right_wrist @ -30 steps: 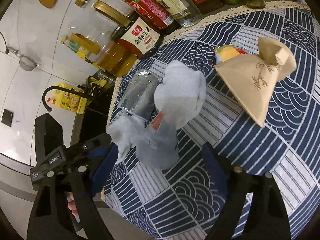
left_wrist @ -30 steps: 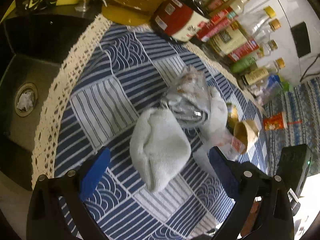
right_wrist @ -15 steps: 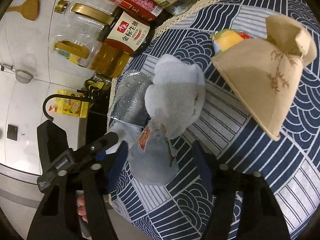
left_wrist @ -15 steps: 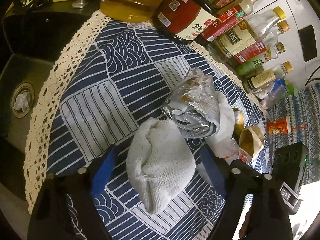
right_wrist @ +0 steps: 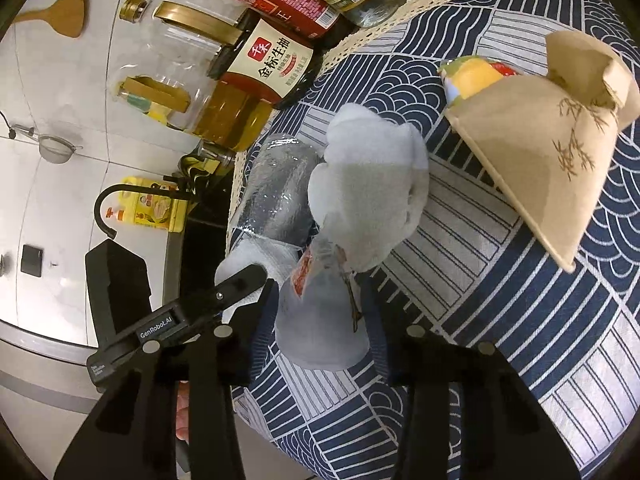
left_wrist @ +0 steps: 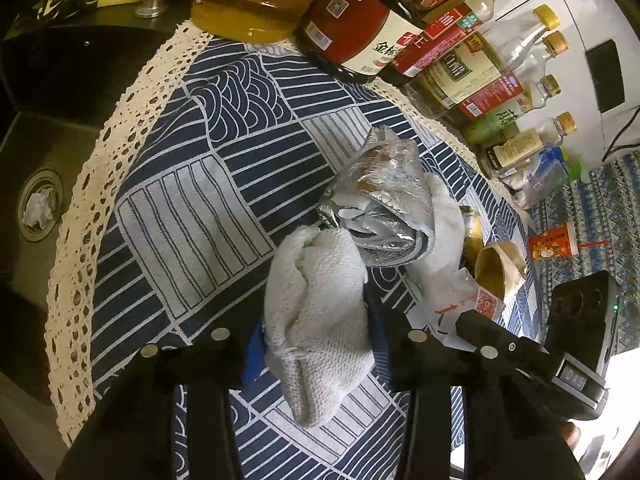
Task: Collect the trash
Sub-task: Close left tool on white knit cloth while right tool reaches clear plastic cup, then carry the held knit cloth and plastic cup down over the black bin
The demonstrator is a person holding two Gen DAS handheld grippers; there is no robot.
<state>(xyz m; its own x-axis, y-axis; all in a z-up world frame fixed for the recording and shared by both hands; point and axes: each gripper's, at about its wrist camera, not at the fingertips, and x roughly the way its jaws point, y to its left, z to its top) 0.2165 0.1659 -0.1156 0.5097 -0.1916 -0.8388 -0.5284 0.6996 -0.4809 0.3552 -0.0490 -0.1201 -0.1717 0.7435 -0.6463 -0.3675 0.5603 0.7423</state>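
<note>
A pile of trash lies on the blue patterned cloth (left_wrist: 192,184). My left gripper (left_wrist: 314,340) is shut on a crumpled white paper towel (left_wrist: 316,304). Beyond it lies a silver foil wrapper (left_wrist: 380,204) against a second white towel (left_wrist: 440,224). My right gripper (right_wrist: 320,324) is shut on a clear plastic wrapper with a red label (right_wrist: 320,320), which touches that second white towel (right_wrist: 372,196) and the foil wrapper (right_wrist: 276,196). A brown paper cone (right_wrist: 556,152) covers a yellow and red wrapper (right_wrist: 472,76) at the right; the cone (left_wrist: 500,272) also shows in the left wrist view.
Sauce and oil bottles (left_wrist: 360,32) line the cloth's far edge. A dark sink (left_wrist: 40,200) with a tissue in its drain (left_wrist: 38,210) lies left. A black faucet (right_wrist: 108,204) and a wooden spatula (right_wrist: 56,16) show in the right wrist view.
Both grippers have moved forward and closed: the left one onto the white paper towel, the right one onto the clear plastic wrapper.
</note>
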